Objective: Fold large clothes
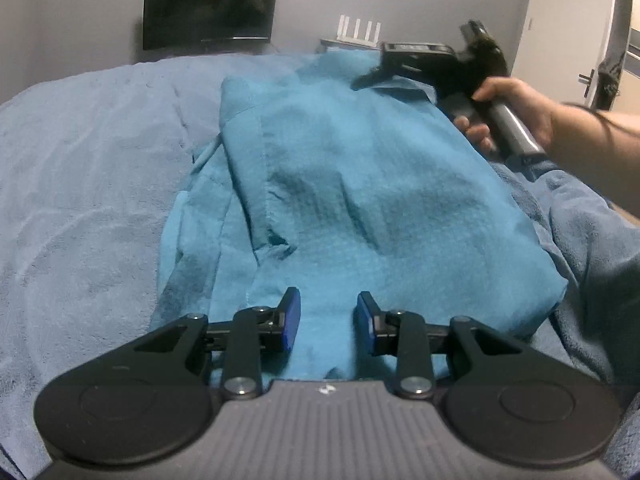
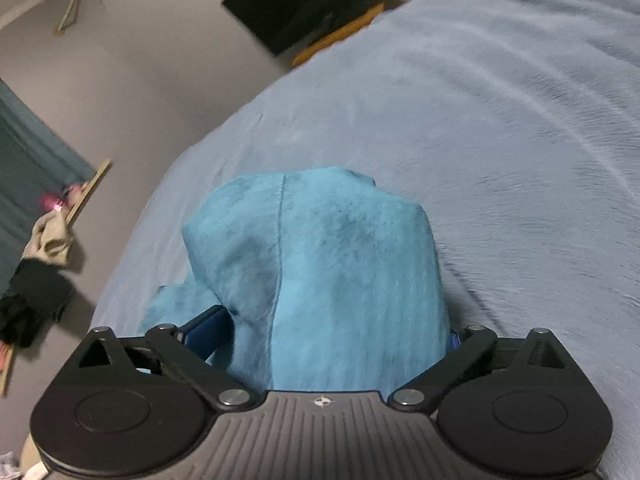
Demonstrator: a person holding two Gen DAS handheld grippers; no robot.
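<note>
A large teal garment [image 1: 340, 184] lies partly folded on a bed with a blue blanket [image 1: 92, 168]. My left gripper [image 1: 328, 320] hovers over the garment's near edge, its blue pads apart and nothing between them. My right gripper [image 1: 370, 76], held by a hand, is at the garment's far right corner. In the right wrist view a bunch of the teal cloth [image 2: 320, 272] fills the space between the fingers of the right gripper [image 2: 332, 336], whose jaws stand wide; the blue pads are mostly hidden by cloth.
A dark TV [image 1: 210, 10] stands against the wall beyond the bed, with a white router [image 1: 358, 32] beside it. A door [image 1: 580, 40] is at the far right. Clothes [image 2: 36, 280] lie on the floor left of the bed.
</note>
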